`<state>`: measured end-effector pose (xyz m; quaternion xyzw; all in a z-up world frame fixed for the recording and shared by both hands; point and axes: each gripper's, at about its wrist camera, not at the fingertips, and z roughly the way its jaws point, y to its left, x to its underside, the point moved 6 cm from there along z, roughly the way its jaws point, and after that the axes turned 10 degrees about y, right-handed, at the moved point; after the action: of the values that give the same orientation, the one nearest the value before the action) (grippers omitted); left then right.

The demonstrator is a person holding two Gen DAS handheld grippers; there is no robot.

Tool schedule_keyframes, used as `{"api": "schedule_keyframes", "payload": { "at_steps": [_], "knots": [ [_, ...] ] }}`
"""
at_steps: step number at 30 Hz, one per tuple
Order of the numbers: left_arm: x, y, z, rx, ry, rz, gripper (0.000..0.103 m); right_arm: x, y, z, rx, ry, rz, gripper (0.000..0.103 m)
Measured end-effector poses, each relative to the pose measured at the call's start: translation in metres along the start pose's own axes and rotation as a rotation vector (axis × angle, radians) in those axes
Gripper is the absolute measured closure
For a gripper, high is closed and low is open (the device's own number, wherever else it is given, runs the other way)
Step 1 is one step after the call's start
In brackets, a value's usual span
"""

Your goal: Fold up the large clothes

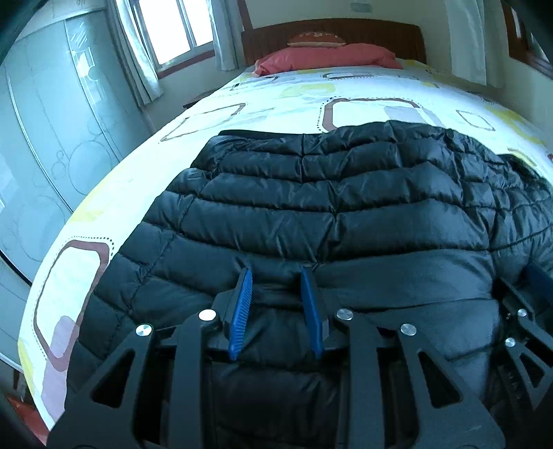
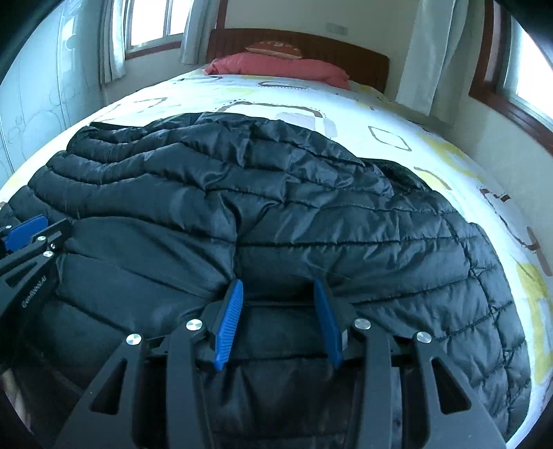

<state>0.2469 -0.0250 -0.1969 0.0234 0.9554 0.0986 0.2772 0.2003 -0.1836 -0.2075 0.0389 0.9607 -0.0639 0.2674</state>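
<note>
Gripping folds of one black puffer jacket (image 1: 328, 193) on bed (image 1: 145, 186), left hand-held gripper (image 1: 276, 273) and right hand-held gripper (image 2: 276, 285), both narrow.

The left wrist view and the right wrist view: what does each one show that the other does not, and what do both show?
Only the left wrist view shows the pale frosted sliding wardrobe doors widely, beside the bed.

Only the right wrist view shows the brown wooden window frame by the bed's other side, and the jacket's rumpled far edge.

Both show the black quilted puffer jacket spread on the white patterned bedsheet, the pink pillow at the wooden headboard, and both blue-padded tongs: left, right, pressed into jacket fabric.
</note>
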Motion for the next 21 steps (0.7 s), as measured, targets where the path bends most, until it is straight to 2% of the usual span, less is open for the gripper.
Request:
{"api": "schedule_keyframes", "payload": {
  "at_steps": [5,11,18,21],
  "knots": [
    [0.002,0.020,-0.006,0.063,0.017,-0.083,0.070,0.003,0.003,0.000,0.025,-0.010,-0.011,0.060],
    [0.009,0.051,-0.020,0.038,0.018,-0.151,0.068,0.005,0.006,-0.002,0.030,-0.014,-0.018,0.060],
    [0.024,0.120,-0.028,0.038,0.042,-0.317,0.053,0.006,0.007,-0.003,0.033,-0.018,-0.019,0.060],
    [0.032,0.145,-0.019,0.076,0.086,-0.375,0.046,0.005,0.007,-0.005,0.035,-0.018,-0.019,0.060]
  ]
}}
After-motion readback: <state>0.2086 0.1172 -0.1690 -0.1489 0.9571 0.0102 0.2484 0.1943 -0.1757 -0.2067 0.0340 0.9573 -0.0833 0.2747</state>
